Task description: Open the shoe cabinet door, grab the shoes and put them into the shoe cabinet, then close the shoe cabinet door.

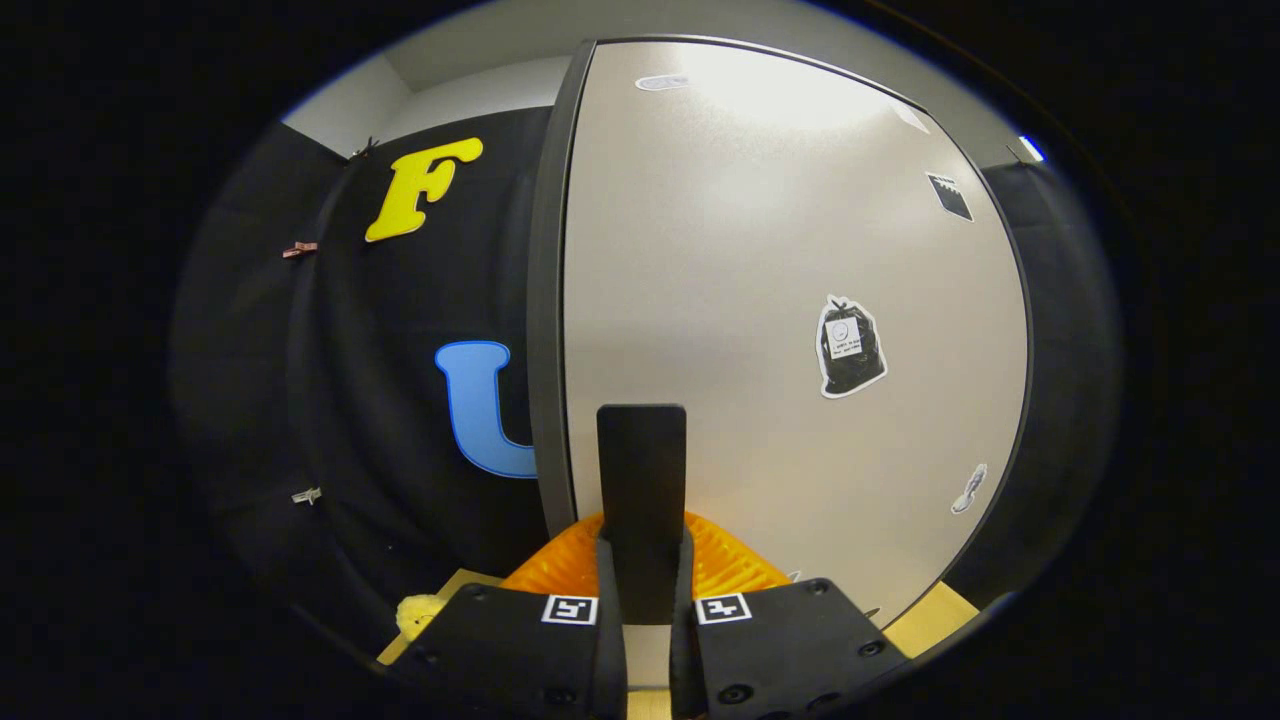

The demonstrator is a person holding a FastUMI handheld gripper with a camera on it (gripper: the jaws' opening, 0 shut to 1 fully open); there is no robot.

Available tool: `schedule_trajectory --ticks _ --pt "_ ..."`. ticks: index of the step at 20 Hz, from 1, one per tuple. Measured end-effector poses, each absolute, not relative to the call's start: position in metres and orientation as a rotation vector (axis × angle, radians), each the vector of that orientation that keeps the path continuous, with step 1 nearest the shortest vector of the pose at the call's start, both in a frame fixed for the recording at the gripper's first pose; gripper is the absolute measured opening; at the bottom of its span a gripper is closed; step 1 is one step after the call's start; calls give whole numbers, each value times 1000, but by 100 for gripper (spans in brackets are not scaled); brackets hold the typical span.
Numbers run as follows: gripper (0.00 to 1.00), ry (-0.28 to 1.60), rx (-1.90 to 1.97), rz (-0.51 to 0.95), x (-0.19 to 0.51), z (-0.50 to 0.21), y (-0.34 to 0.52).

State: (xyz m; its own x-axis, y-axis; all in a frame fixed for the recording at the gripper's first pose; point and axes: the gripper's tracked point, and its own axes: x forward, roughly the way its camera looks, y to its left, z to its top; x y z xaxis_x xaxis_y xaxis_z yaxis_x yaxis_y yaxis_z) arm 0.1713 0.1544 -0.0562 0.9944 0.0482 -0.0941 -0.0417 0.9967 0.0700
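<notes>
Beige and flat, the shoe cabinet door (780,300) fills the space ahead. The gripper (641,560) has its fingers nearly closed on a dark upright handle (641,480), apparently to swing the door.

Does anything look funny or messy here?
Nothing looks spilled or broken. The claw is shut on the dark handle of the cabinet door, which stands straight. A few stickers dot the door.

Overhead glare on cabinet door (780,300); fisheye-bent edges.
</notes>
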Motion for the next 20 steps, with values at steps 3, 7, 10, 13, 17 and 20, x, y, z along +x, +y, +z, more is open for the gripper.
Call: schedule_trajectory --ticks 3,7,10,13,17,20 --pt "16 113 55 84 167 -56 154" --pt "16 105 73 129 147 -50 155" --pt "16 95 82 156 125 -42 155" --pt "16 102 79 190 96 -37 148" --pt "16 99 67 219 67 -37 135" --pt "16 102 72 244 54 -36 123"
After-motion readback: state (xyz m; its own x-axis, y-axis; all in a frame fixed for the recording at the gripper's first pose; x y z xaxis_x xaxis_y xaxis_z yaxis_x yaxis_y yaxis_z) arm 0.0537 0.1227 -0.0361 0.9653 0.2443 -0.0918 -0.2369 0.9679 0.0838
